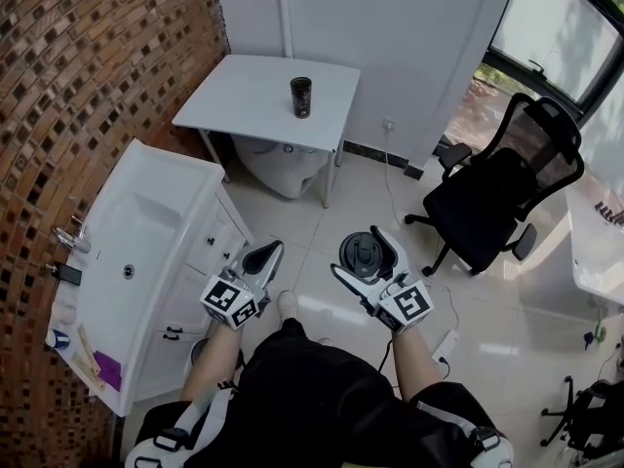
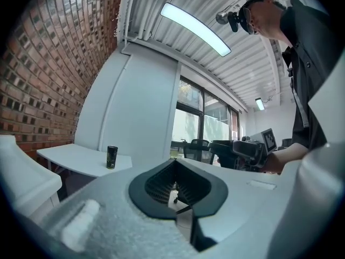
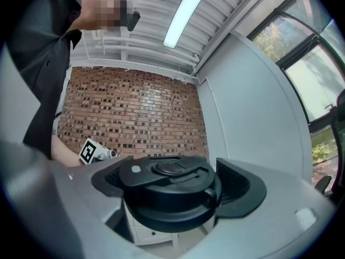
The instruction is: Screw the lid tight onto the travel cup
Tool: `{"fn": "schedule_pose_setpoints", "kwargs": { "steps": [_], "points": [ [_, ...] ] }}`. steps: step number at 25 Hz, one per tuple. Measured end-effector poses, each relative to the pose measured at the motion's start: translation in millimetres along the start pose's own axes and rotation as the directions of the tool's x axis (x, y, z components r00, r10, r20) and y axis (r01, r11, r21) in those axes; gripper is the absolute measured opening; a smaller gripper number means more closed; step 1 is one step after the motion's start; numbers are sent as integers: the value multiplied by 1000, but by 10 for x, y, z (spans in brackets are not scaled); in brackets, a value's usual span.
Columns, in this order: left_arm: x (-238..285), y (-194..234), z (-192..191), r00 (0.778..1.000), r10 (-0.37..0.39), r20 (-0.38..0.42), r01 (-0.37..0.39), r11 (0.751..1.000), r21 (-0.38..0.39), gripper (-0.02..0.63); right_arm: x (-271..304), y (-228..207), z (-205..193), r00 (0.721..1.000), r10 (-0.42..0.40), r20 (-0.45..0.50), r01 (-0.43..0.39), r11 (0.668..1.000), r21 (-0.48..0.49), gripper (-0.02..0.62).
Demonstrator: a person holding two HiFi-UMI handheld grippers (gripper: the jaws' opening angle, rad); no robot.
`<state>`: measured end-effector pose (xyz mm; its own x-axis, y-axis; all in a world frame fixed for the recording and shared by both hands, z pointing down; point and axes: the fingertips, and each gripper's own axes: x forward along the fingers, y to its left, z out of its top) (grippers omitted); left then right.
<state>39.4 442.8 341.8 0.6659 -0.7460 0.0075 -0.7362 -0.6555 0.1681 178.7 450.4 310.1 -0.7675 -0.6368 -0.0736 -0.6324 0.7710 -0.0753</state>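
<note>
A black travel cup [image 1: 301,97] stands upright on the white table [image 1: 249,100] against the far wall; it also shows small at the left of the left gripper view [image 2: 111,157]. My right gripper [image 1: 365,257] is shut on the round black lid [image 1: 363,254], which fills the space between its pads [image 3: 168,190]. My left gripper [image 1: 263,258] is shut with nothing between its jaws [image 2: 175,188]. Both grippers hang low over the tiled floor, well short of the table.
A white vanity with a sink [image 1: 136,261] stands along the brick wall at left. A black office chair [image 1: 502,198] stands at right, beside a white desk edge [image 1: 595,252]. A white bin [image 1: 278,169] sits under the table. A power strip [image 1: 447,344] lies on the floor.
</note>
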Motion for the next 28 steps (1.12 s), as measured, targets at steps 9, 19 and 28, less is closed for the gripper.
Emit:
{"fn": "schedule_pose_setpoints", "kwargs": {
  "steps": [9, 19, 28],
  "points": [
    [356, 696, 90, 1000, -27, 8, 27, 1000, 5, 2, 678, -346, -86, 999, -25, -25, 25, 1000, 0, 485],
    [613, 1621, 158, 999, -5, 48, 7, 999, -37, 2, 1524, -679, -160, 997, -47, -58, 46, 999, -20, 485],
    [726, 2197, 101, 998, 26, 59, -22, 998, -56, 2, 2034, -677, -277, 997, -25, -75, 25, 1000, -5, 485]
  ]
}}
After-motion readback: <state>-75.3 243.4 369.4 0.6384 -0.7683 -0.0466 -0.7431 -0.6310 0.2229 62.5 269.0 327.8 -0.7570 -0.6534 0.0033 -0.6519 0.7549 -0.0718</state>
